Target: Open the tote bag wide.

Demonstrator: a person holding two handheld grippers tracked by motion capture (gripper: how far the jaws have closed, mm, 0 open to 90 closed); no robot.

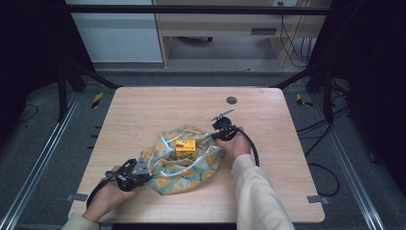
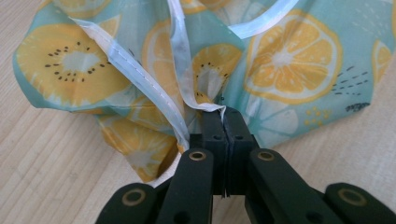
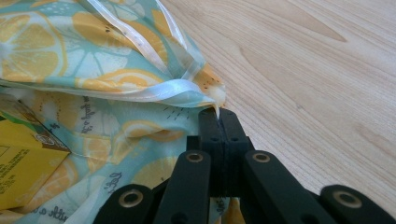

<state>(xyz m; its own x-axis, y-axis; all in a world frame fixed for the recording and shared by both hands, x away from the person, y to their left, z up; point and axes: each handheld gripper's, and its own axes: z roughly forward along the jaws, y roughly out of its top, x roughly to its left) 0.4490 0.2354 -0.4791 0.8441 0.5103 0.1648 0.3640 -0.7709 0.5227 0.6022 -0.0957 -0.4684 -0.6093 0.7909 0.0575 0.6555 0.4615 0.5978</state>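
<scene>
Closest to the high camera, your sleeve [image 1: 261, 199] and right forearm run up from the bottom edge to the right tool [image 1: 221, 128], which sits at the right edge of the cloth [image 1: 184, 167]. Your left tool [image 1: 141, 168] lies at the cloth's left edge, well apart from the right one, with the cloth spread between them on the counter [image 1: 143, 112]. A yellow box [image 1: 185, 149] rests on the cloth, roughly midway between the two tools. Beyond the right tool, a small dark disc [image 1: 231, 100] sits in the counter near its far edge.

In the left gripper view, your left tool [image 2: 223, 122] has its jaws together, clamped on the cloth's white hem [image 2: 140, 81] right at the tips. The cloth [image 2: 280, 60], teal with citrus slices, bunches up just ahead of the tips and fans out to both sides, and bare counter [image 2: 51, 168] shows on either side of the jaws.

In the right gripper view, your right tool [image 3: 218, 120] is likewise pressed together on a corner of the cloth [image 3: 70, 56], pinching the hem [image 3: 163, 91] at the tips. The box [image 3: 21, 165] lies to the tool's left, on the cloth. To the tool's right the counter [image 3: 303, 79] is bare wood.
</scene>
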